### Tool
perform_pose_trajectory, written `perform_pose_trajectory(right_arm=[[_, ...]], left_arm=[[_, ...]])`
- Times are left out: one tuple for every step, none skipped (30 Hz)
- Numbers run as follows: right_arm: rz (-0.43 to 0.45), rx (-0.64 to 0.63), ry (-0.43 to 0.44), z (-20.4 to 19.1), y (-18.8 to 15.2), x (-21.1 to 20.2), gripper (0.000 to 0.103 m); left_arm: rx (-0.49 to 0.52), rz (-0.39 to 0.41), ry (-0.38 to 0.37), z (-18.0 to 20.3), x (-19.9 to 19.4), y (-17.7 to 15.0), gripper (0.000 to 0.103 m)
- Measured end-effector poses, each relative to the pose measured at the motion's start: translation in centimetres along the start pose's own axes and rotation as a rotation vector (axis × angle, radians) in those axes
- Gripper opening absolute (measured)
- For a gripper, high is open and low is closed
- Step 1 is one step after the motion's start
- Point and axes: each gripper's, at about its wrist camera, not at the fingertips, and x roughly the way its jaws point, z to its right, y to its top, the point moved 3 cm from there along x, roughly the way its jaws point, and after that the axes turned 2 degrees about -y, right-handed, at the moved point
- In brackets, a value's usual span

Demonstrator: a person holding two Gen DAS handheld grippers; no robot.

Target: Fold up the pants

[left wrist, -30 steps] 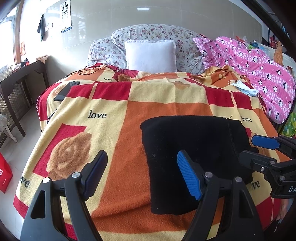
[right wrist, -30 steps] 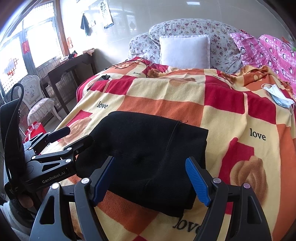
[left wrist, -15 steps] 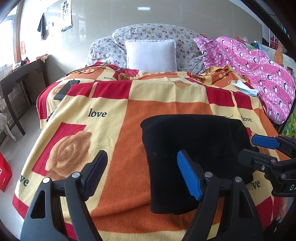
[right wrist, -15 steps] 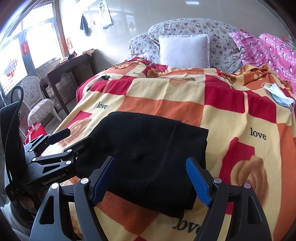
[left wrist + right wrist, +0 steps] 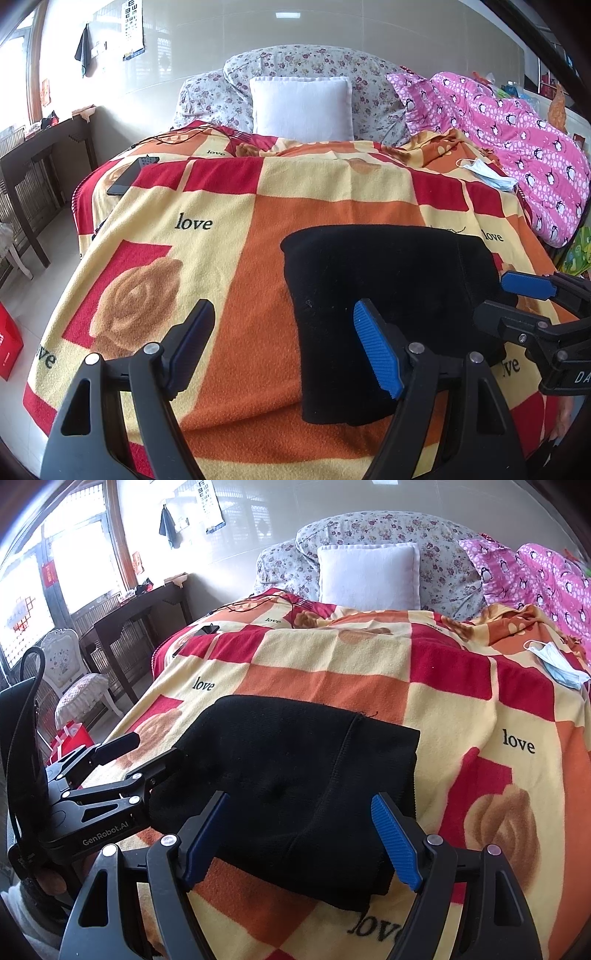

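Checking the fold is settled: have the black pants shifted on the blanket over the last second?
No. The black pants keep the same spot beside the blanket's "love" print.

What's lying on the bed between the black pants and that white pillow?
Only the love-print blanket. In the left wrist view that stretch from the folded black pants to the white pillow holds nothing else; the face mask lies off to the side.

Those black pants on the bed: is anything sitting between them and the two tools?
Nothing visible. The pants lie folded on the blanket right ahead of both open tools, left and right. The face mask lies far off to the side.
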Motion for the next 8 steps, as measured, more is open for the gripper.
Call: perform_pose_trajectory(right_arm=[[0.003,0.002,0.001,0.00,0.03,-0.05,0.080],[0.003,0.004,0.002,0.03,0.05,-0.05,0.080],[0.003,0.004,0.000,0.05,0.06,-0.05,0.080],[0.003,0.004,-0.002,0.10,0.03,-0.07,0.080],[0.002,0.005,-0.002,0.13,0.02,-0.05,0.080],[0.000,0.006,-0.002,0.15,-0.01,0.00,0.080],[-0.002,0.007,-0.002,0.16,-0.04,0.05,0.080],[-0.003,0.007,-0.003,0.21,-0.08,0.00,0.080]], left_arm=[[0.001,0.001,0.002,-0.01,0.02,0.01,0.078],[0.001,0.002,0.001,0.01,0.01,0.01,0.078],[0.001,0.006,0.000,0.01,-0.02,0.01,0.078],[0.002,0.012,0.001,0.03,-0.09,0.01,0.078],[0.004,0.019,0.002,0.05,-0.23,0.00,0.078],[0.009,0.025,0.001,0.15,-0.26,-0.01,0.078],[0.010,0.025,0.000,0.16,-0.29,0.03,0.078],[0.010,0.024,-0.001,0.13,-0.28,0.02,0.078]])
